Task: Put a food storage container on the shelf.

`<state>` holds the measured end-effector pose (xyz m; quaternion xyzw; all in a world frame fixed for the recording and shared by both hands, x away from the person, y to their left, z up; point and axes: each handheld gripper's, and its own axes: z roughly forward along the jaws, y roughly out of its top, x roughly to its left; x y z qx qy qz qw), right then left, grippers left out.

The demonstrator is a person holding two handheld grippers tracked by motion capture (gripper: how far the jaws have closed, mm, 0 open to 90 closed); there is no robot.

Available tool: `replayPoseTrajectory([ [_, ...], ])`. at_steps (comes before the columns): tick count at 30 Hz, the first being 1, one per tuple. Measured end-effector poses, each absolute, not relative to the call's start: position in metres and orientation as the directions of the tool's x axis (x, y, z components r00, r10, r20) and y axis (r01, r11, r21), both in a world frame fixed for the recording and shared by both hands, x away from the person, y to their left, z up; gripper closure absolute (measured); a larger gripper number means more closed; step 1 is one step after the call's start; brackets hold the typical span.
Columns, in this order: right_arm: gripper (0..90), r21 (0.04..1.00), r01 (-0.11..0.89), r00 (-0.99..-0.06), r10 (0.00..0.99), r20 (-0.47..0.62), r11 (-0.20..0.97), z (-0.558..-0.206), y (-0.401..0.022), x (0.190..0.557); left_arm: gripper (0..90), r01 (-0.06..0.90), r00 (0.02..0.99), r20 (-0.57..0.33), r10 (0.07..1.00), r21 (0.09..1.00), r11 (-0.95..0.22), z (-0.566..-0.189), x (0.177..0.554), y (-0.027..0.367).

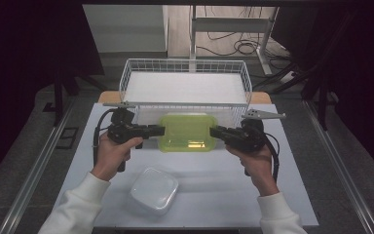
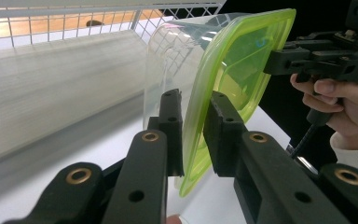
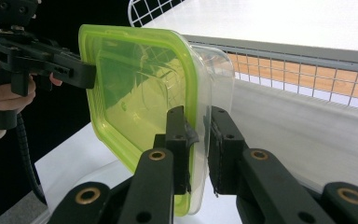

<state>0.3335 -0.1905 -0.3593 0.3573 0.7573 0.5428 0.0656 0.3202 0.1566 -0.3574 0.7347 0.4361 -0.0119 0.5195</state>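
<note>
A clear plastic container with a lime-green lid (image 1: pixel 187 131) hangs just above the white table, in front of the wire basket. My left gripper (image 1: pixel 159 130) is shut on the rim at its left side. My right gripper (image 1: pixel 214 131) is shut on the rim at its right side. In the left gripper view the jaws of the left gripper (image 2: pixel 193 100) pinch the green lid edge of the container (image 2: pixel 233 65), with the right gripper (image 2: pixel 279 60) on the far rim. In the right gripper view the right gripper (image 3: pixel 200 116) clamps the rim of the container (image 3: pixel 135 88), and the left gripper (image 3: pixel 86 74) holds the opposite side.
A white wire basket (image 1: pixel 126 73) with a white liner stands at the back of the table (image 1: pixel 224 180), close behind the held container. A white lidded square container (image 1: pixel 154 189) lies near the front edge, between the person's forearms.
</note>
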Motion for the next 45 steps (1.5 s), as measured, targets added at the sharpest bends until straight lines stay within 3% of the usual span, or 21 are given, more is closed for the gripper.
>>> replayPoseTrajectory([
  [27, 79.4, 0.901, 0.418, -0.756, 0.597, 0.271, 0.121, -0.337, -0.187, 0.351, 78.0, 0.597, 0.639, -0.427, 0.639, 0.799, -0.064, -0.330, 0.332, 0.161],
  [45, 79.6, 0.907, 0.406, -0.754, 0.602, 0.262, 0.114, -0.328, -0.185, 0.374, 78.0, 0.607, 0.626, -0.445, 0.640, 0.794, -0.041, -0.323, 0.356, 0.162],
])
